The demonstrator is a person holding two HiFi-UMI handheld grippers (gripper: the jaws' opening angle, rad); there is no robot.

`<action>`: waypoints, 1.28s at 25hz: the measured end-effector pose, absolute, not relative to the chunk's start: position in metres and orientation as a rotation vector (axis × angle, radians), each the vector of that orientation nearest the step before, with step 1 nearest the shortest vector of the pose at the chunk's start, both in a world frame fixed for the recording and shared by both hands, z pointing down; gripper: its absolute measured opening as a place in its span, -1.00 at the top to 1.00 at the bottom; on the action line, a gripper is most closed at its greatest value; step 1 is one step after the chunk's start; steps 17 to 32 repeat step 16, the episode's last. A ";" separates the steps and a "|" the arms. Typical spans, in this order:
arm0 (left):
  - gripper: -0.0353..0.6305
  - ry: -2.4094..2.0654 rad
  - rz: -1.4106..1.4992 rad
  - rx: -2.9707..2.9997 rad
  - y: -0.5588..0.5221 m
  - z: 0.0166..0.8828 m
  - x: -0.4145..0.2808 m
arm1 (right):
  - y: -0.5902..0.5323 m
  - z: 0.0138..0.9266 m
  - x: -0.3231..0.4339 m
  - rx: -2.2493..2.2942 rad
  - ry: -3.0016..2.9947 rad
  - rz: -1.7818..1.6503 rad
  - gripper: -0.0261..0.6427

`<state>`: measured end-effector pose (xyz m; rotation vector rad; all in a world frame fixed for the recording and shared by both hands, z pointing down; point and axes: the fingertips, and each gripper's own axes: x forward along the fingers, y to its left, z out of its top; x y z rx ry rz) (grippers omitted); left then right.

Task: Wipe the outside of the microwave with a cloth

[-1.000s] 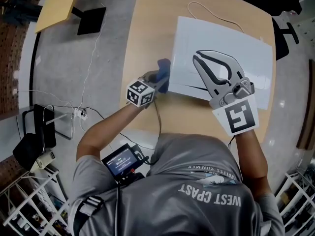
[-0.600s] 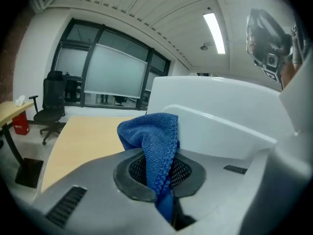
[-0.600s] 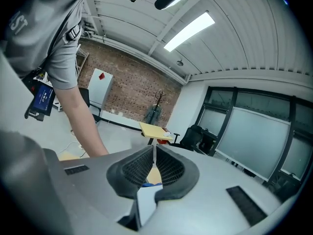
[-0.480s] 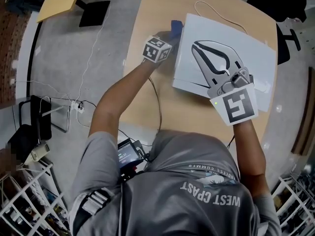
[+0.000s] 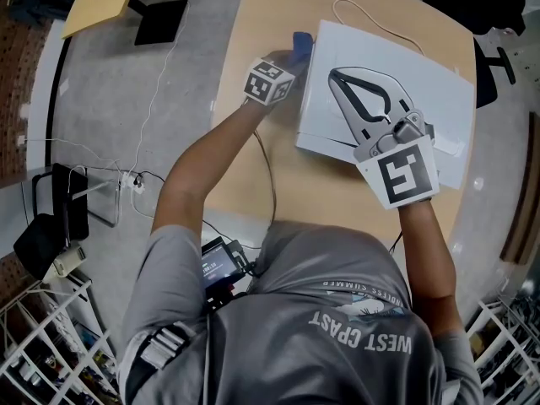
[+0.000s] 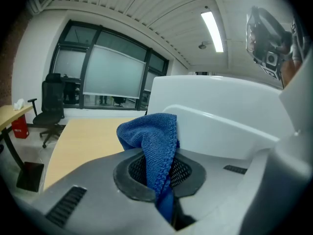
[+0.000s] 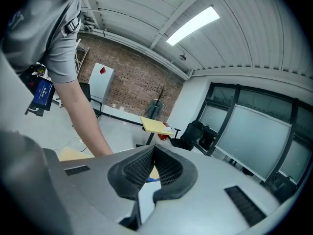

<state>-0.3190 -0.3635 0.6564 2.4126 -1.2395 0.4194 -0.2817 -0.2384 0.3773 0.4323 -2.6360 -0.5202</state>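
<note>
The white microwave [image 5: 422, 83] stands on the wooden table [image 5: 253, 175]; its side fills the right of the left gripper view [image 6: 220, 116]. My left gripper [image 5: 289, 57] is at the far part of its left side, shut on a blue cloth [image 5: 300, 42]. The cloth [image 6: 154, 141] bunches out of the jaws and lies against the white wall. My right gripper [image 5: 335, 77] rests over the microwave's top, pointing away from me. Its fingertips [image 7: 153, 153] meet with nothing between them.
A thin white cable [image 5: 363, 15] loops on the table behind the microwave. A black stand [image 5: 160, 24] and a yellow board [image 5: 101, 2] are on the floor to the left, with wire racks [image 5: 51, 344] near me. An office chair [image 6: 51, 109] stands beyond the table.
My left gripper has carried the cloth along the microwave's left side, from the near corner toward the far end, then held still. The right gripper has stayed over the top.
</note>
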 end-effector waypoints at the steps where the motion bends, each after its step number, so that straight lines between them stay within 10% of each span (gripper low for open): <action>1: 0.78 -1.241 0.418 2.413 -0.364 0.656 -0.319 | -0.239 0.378 -0.281 0.433 -2.634 -0.520 0.86; 32: 0.78 -1.256 0.419 2.412 -0.366 0.656 -0.318 | -0.242 0.378 -0.277 0.441 -2.626 -0.516 0.86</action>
